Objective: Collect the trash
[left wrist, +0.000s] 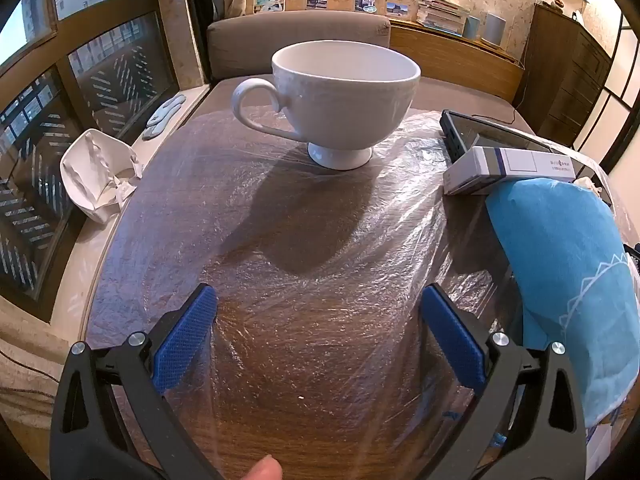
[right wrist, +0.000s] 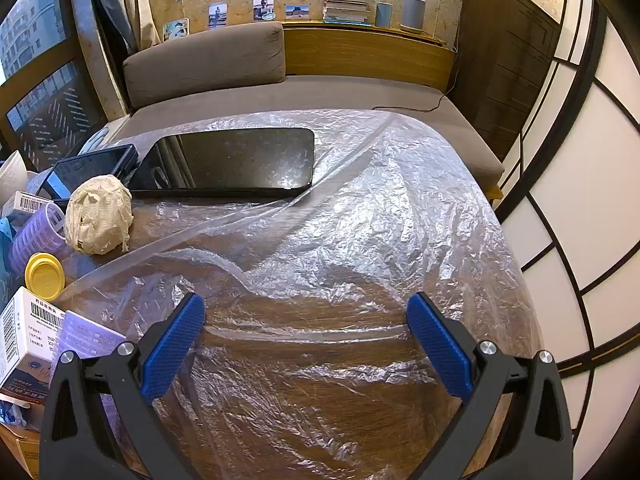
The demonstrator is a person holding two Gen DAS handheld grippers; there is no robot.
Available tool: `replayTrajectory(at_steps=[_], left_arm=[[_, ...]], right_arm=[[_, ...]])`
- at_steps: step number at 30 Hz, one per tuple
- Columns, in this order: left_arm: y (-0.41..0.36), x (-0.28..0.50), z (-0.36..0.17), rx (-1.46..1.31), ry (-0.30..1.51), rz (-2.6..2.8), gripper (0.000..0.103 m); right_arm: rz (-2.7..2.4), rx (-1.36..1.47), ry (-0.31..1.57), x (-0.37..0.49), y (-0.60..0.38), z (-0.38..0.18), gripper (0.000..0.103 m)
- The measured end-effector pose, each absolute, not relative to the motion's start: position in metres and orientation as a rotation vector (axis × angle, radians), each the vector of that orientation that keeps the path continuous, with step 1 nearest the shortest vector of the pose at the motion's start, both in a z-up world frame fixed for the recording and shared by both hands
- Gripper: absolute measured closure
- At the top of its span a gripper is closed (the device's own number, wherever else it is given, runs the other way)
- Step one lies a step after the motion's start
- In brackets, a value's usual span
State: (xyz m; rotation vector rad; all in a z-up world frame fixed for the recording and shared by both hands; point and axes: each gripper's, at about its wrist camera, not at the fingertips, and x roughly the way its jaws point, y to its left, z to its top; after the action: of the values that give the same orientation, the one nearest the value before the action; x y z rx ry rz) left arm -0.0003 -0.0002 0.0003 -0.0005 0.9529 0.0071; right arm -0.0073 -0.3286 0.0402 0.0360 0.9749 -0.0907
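Observation:
A wooden table [left wrist: 280,420] lies under a thin clear plastic sheet [right wrist: 380,208]. My left gripper [left wrist: 318,300] hangs open above the sheet with nothing between its blue pads; a white footed cup [left wrist: 344,96] stands beyond it. Crumpled white paper [left wrist: 96,172] sits off the table's left edge. A blue cloth bag [left wrist: 568,280] lies to the right. In the right wrist view my right gripper [right wrist: 306,306] is open over wrinkled plastic. A crumpled beige paper ball [right wrist: 98,214] rests to its far left, beside a yellow lid [right wrist: 45,276] and a purple ribbed tube [right wrist: 34,236].
A black tablet [right wrist: 228,164] and a smaller dark device [right wrist: 90,170] lie at the table's far side. White cartons [right wrist: 24,340] crowd the left of the right wrist view; another carton [left wrist: 508,168] rests by the blue bag. A brown sofa [right wrist: 208,60] stands behind. A fingertip [left wrist: 264,470] shows at bottom.

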Motion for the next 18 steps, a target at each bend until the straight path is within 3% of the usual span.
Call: replayTrajectory(at_steps=[18], left_arm=[[0.0,-0.01,-0.001,-0.005,0.959,0.002,0.001]], right_arm=[[-0.092,0.033,0.98,-0.008,-0.328,0.039,0.004]])
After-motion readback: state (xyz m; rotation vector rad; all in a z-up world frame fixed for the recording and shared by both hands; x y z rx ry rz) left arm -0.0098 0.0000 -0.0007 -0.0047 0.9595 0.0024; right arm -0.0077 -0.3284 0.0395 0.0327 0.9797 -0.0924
